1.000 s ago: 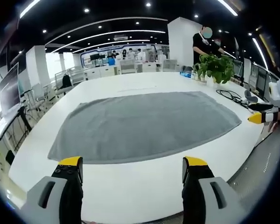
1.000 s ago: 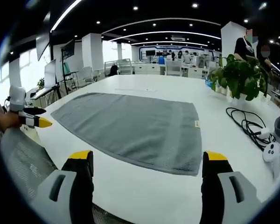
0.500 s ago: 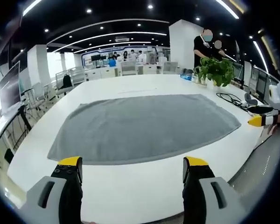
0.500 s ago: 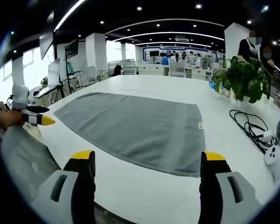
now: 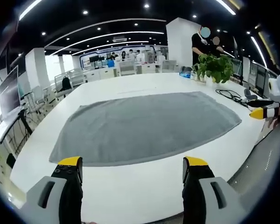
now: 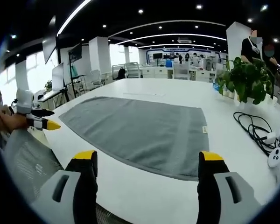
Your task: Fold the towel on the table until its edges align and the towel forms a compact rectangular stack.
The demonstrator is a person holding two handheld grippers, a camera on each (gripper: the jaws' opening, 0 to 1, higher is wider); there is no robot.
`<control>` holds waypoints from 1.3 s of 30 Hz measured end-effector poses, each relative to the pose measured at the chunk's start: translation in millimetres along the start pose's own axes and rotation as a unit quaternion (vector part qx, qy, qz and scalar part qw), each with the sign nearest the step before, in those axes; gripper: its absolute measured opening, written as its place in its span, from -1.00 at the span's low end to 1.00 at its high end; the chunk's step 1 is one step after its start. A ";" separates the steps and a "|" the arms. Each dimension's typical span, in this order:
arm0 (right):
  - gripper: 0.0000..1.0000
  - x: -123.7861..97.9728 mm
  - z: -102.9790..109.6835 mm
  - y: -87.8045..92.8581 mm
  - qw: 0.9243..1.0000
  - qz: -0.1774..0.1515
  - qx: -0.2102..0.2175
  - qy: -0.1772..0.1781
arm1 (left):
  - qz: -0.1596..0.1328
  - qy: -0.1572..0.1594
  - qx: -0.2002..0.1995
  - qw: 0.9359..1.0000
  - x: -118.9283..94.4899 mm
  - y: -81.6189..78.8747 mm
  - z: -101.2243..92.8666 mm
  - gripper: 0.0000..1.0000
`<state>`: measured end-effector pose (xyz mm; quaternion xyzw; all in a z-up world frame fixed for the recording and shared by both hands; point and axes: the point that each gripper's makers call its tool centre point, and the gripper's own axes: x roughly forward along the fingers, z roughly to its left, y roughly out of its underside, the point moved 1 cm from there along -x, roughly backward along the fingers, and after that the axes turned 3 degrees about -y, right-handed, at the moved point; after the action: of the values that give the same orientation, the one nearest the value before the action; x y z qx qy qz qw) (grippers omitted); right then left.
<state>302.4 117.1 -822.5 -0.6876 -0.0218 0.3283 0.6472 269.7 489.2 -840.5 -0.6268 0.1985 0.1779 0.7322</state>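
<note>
Left gripper view: the grey towel [image 5: 144,123] is seen spread flat in a single layer on the white counter [image 5: 130,191], its near edge lying a little beyond the tips of the left gripper [image 5: 133,169], whose jaws are held wide apart with nothing between them. In the right gripper view the same towel [image 6: 140,130] is shown unfolded, with a small tag at its right edge, and the right gripper [image 6: 148,163] is likewise held wide and empty, short of the near hem. No fold is judged to have been made yet, so the step in hand is taken to be the approach to the near edge. For the next move, each gripper would need to be lowered onto a near corner, closed on the cloth, and the edge carried over to the far edge so the corners meet. Beyond the towel, a potted plant [image 6: 246,79], a coiled black cable [image 6: 252,128] and a white controller [image 6: 276,156] are seen on the counter's right side.
</note>
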 end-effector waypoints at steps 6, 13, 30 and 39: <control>0.71 0.8 -15.8 -12.1 1.000 -0.013 0.011 0.003 | 0.006 0.000 0.002 1.000 -2.1 -1.1 -2.6 0.82; 0.67 -1.9 -16.4 -18.7 1.000 -0.017 0.007 -0.004 | -0.009 -0.012 0.009 1.000 -9.4 -16.1 -2.3 0.81; 0.40 -24.7 -68.2 -55.6 0.999 -0.030 -0.029 -0.034 | -0.078 0.095 0.035 0.992 -7.5 -110.8 -71.6 0.80; 0.46 -42.7 -101.8 -92.9 0.998 -0.060 -0.022 -0.016 | -0.107 0.146 0.063 0.981 -8.4 -159.3 -118.8 0.79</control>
<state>354.5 23.4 -725.8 -0.6937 -0.0810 0.2992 0.6502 335.6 347.6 -717.3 -0.6160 0.2462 -0.0080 0.7483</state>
